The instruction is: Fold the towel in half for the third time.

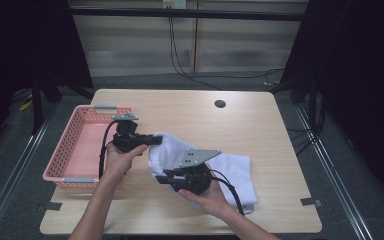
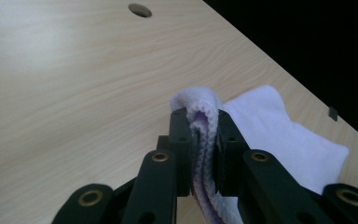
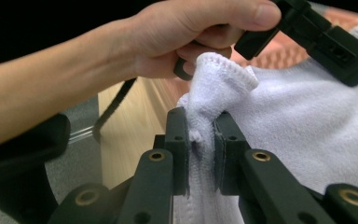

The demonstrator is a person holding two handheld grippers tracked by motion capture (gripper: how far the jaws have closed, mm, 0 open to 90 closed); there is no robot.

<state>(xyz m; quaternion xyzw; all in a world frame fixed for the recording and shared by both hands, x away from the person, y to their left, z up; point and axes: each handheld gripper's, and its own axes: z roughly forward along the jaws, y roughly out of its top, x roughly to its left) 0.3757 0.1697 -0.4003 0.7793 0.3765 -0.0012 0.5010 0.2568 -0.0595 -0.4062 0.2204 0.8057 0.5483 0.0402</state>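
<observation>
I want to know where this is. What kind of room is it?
Probably a lab or test room, not a home: a bare table ringed by black curtains, loose cables on the floor, and both grippers pinching a towel.

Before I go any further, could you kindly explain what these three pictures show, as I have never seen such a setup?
There is no robot here: a person holds a hand-held gripper with two black jaws in each hand. The high view looks down on a wooden table from above. The other two pictures come from cameras riding on the grippers, looking along their jaws. On the table lie a white towel and, at the left edge, a pink basket. The left gripper is shut on one part of the towel's edge, and the right gripper is shut on another, so both pinch the cloth. The left hand also appears in the right gripper view.
</observation>
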